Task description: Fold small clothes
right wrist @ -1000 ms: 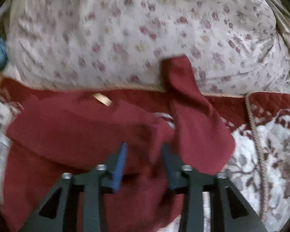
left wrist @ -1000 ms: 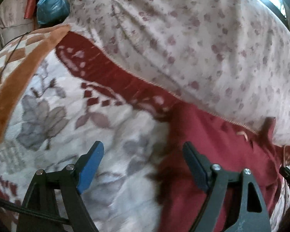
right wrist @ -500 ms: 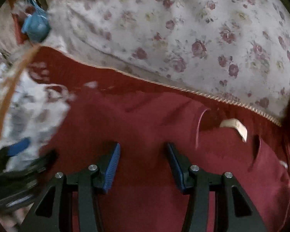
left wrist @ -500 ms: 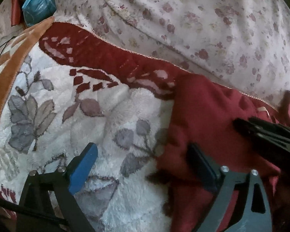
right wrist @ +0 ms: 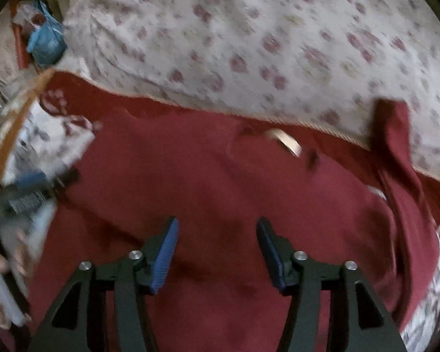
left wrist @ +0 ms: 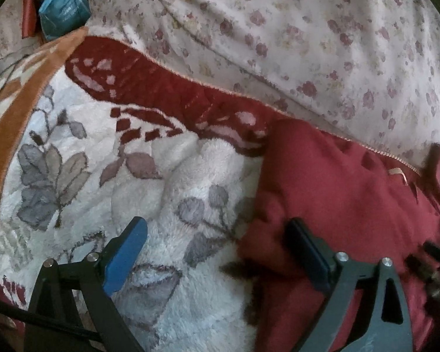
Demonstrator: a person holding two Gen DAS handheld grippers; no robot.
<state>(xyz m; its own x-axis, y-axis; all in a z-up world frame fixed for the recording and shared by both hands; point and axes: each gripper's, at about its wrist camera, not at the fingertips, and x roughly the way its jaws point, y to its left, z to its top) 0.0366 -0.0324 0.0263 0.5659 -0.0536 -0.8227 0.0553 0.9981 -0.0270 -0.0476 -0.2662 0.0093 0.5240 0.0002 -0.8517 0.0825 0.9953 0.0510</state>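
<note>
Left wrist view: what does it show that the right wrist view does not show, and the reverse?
Only the left wrist view shows the fleece blanket's grey leaf pattern sharply, under the open left gripper. Only the right wrist view shows the garment's long flap reaching onto the floral sheet, past the open right gripper. Both show the red garment, its tan label and the blue bag.

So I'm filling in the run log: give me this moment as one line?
task: fold small clothes | left gripper: open, at red garment edge | right gripper: open over garment | surface: floral blanket | fold: not started
</note>
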